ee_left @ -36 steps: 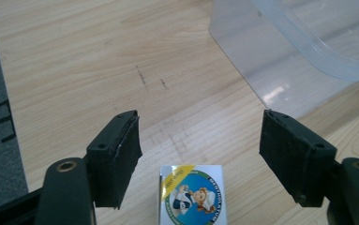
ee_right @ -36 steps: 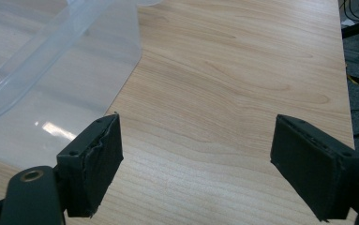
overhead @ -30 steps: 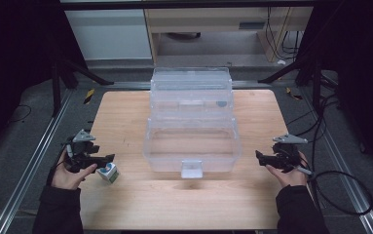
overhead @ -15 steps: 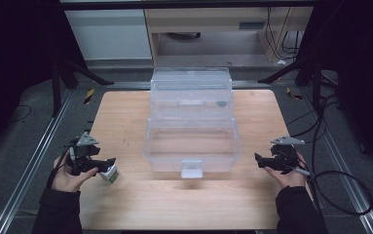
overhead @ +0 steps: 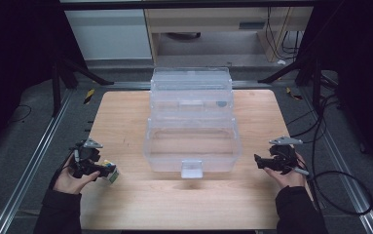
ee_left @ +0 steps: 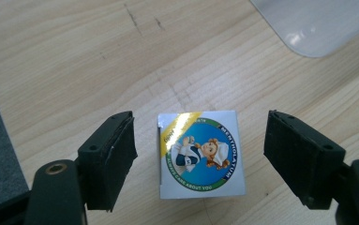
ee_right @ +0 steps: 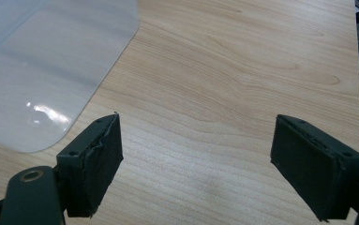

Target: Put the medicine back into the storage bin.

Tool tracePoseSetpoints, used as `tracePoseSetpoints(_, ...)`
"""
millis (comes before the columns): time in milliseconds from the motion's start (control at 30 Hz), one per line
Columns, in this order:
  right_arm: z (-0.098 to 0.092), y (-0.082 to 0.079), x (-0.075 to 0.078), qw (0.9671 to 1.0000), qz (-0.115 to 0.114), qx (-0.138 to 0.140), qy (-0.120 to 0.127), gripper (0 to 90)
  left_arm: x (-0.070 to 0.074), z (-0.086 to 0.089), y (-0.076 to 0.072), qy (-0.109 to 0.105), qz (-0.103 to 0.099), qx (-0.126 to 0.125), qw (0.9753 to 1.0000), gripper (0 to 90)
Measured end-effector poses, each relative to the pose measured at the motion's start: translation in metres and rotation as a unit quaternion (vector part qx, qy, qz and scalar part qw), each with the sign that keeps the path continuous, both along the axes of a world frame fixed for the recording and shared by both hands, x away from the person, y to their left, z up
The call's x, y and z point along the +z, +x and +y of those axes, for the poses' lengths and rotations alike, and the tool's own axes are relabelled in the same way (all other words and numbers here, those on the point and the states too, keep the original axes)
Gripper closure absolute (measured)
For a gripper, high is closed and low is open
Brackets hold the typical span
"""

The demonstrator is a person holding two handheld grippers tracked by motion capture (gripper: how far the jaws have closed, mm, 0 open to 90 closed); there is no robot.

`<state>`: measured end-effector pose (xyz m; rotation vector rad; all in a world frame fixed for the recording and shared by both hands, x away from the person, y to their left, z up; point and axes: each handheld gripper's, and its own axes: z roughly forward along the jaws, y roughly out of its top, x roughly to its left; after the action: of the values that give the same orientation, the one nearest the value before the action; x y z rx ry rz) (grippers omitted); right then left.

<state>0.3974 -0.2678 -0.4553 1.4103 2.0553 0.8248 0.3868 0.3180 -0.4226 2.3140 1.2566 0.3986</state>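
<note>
Room: I'm looking at a pale wooden worktop [overhead: 184, 204] with dark floor, metal rails and stands on both sides; white and beige cabinets stand beyond the far edge.

Left claw [overhead: 107, 170]: I have it over the near left corner of the worktop, held in the person's left hand [overhead: 69, 178]. Its jaws are spread wide with nothing pinched.

Small box [ee_left: 199, 154]: it lies flat on the wood between the left claw's jaws, a clear gap on each side, touching neither. From the high view it sits close to the worktop's left edge [overhead: 112, 173], well apart from the bin.

Clear bin [overhead: 192, 146]: a transparent tiered container in the middle of the worktop, its latch tab facing the near edge.

Open room: bare wood runs along the whole near edge in front of the bin, and there are free strips to the left and right of it.

Right claw [overhead: 258, 161]: I have it just off the bin's near right corner, in the person's right hand [overhead: 289, 173], jaws spread over bare wood, holding nothing.

View differences: the left gripper view lets me read the box's round cartoon label, a mere speck from above. The right gripper view shows a rounded corner of the bin [ee_right: 50, 70] at its upper left.
</note>
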Motion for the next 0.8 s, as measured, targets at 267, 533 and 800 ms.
tracePoseSetpoints(267,0.002,0.001,-0.002,1.0,0.008,0.002,-0.003,17.1,-0.008,-0.005,0.003,0.015,0.025,-0.006,0.9996,24.3)
tracePoseSetpoints(533,0.003,0.002,-0.003,0.9999,0.012,0.007,-0.005,17.1,-0.016,-0.005,0.008,0.034,0.046,-0.004,0.9984,26.5)
tracePoseSetpoints(800,0.004,0.002,-0.004,0.9998,0.016,0.009,-0.006,17.1,-0.024,-0.004,0.013,0.038,0.064,-0.002,0.9972,32.4)
